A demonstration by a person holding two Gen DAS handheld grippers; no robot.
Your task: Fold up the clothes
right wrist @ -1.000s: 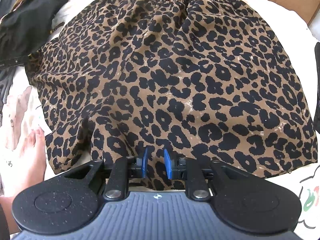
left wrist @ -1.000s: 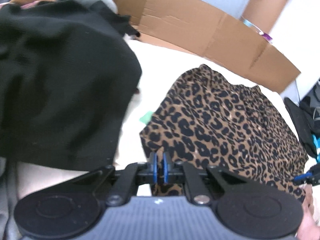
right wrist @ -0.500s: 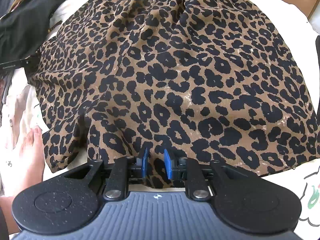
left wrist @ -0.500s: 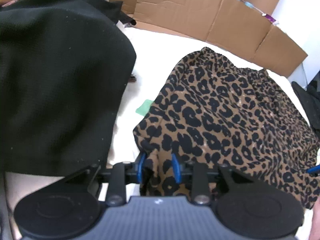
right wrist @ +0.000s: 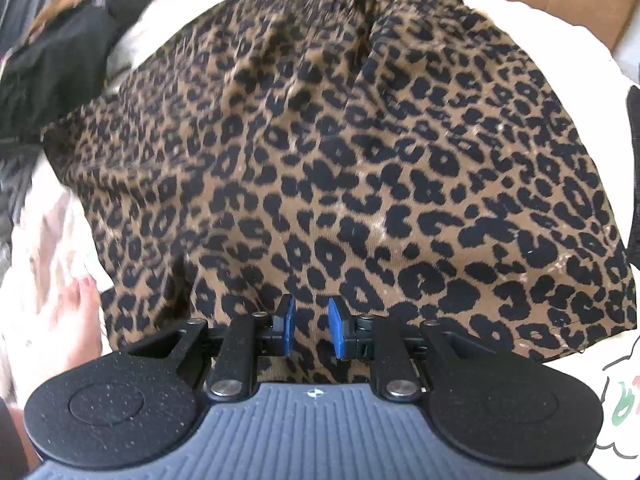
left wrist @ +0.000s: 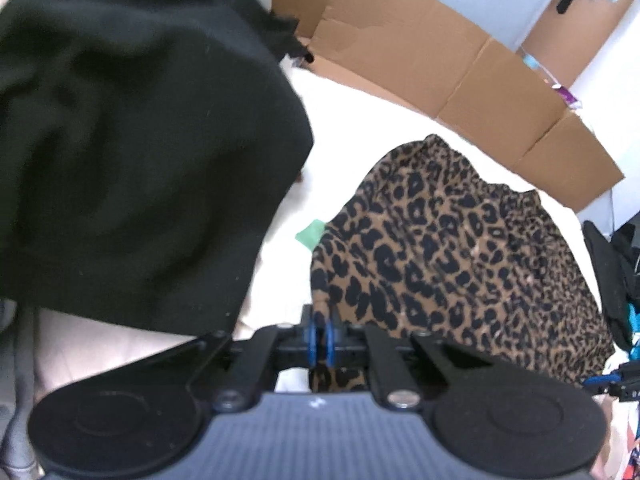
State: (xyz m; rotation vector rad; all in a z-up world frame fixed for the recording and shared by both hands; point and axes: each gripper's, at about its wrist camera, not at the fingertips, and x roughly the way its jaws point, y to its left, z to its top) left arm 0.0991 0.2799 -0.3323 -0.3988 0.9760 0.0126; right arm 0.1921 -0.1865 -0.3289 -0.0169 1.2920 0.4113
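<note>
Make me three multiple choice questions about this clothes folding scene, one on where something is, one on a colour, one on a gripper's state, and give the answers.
1. Where does the black garment lie relative to the leopard-print skirt in the left wrist view?
A. to its left
B. on top of it
C. to its right

2. What colour are the pads on the gripper fingers?
A. red
B. blue
C. yellow

3. What is the left gripper doing?
A. standing wide open over bare sheet
B. holding cardboard
C. pinching the skirt's edge

Answers: 1 A, the black heap fills the left side. 2 B, both views show blue pads. 3 C, leopard fabric sits between its closed fingers.
</note>
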